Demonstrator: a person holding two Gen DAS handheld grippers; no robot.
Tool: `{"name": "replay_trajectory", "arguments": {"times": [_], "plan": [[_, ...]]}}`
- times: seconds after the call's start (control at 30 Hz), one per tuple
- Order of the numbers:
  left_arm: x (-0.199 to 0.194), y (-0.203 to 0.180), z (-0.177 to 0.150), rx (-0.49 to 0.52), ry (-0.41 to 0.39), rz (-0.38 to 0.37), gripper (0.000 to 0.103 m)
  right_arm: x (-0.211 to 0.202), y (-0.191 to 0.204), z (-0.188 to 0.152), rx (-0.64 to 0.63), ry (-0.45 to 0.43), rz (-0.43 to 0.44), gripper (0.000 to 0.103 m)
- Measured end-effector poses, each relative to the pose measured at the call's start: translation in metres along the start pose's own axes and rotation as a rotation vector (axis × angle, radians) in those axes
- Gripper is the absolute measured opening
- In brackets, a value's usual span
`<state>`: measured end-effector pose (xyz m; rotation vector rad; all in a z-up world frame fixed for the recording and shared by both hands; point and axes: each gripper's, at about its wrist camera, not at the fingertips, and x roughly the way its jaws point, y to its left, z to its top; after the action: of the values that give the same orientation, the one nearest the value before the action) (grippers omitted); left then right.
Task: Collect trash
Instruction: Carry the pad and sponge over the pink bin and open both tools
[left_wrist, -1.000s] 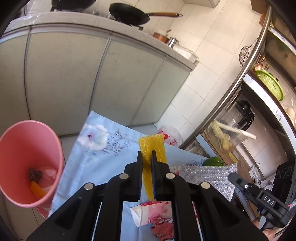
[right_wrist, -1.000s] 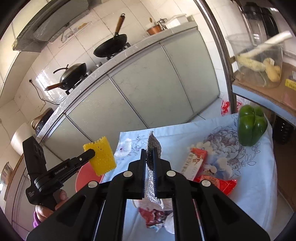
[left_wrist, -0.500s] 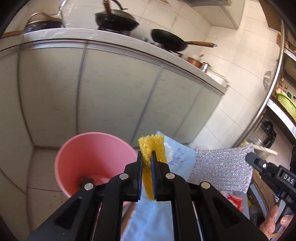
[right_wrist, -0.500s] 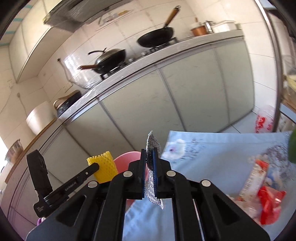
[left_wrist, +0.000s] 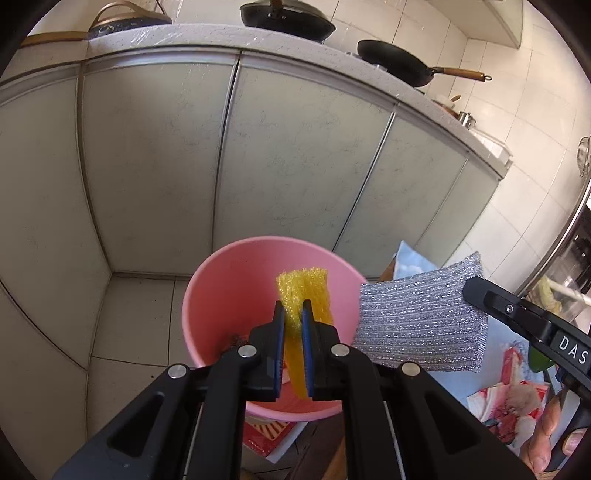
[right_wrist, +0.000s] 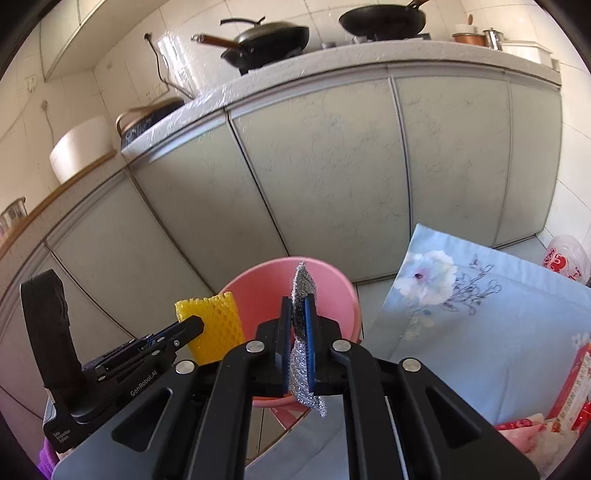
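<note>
My left gripper (left_wrist: 291, 314) is shut on a yellow foam net (left_wrist: 304, 291) and holds it over the mouth of the pink bin (left_wrist: 229, 288). My right gripper (right_wrist: 298, 301) is shut on a silver scouring pad (right_wrist: 303, 284), edge-on, just above the pink bin (right_wrist: 258, 284). In the left wrist view the silver pad (left_wrist: 417, 325) hangs at the bin's right rim, held by the right gripper (left_wrist: 476, 291). In the right wrist view the left gripper (right_wrist: 195, 323) holds the yellow net (right_wrist: 214, 328) left of the bin. Dark scraps lie at the bin's bottom.
A blue flowered tablecloth (right_wrist: 461, 306) covers the table to the right, with red and white wrappers (right_wrist: 569, 391) on it. Grey-green kitchen cabinets (left_wrist: 295, 166) stand behind the bin, with pans on the counter. A white and red plastic bag (right_wrist: 565, 254) lies on the floor.
Both grippers swung left from the table to the pink bin, carrying the yellow net and the silver pad. The bin now sits right under both.
</note>
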<state>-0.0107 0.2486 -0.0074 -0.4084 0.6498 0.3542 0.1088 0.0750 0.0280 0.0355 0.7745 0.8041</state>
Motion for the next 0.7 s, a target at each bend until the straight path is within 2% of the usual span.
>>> {"name": "replay_trajectory", "arguments": {"times": [0.37,0.57,0.63,0.7], "plan": [[0.032,0.020,-0.014,-0.023,0.069,0.050,0.008,0.035,0.009,-0.010,-0.017,0.056,-0.003,0.007],[0.036,0.022,-0.011,-0.022,0.073,0.077,0.009,0.043,0.015,-0.010,-0.030,0.062,-0.011,0.007],[0.036,0.022,-0.010,-0.024,0.076,0.079,0.012,0.044,0.015,-0.008,-0.022,0.062,-0.009,0.007],[0.037,0.023,-0.007,-0.038,0.083,0.086,0.026,0.045,0.014,-0.007,-0.005,0.062,0.005,0.007]]}}
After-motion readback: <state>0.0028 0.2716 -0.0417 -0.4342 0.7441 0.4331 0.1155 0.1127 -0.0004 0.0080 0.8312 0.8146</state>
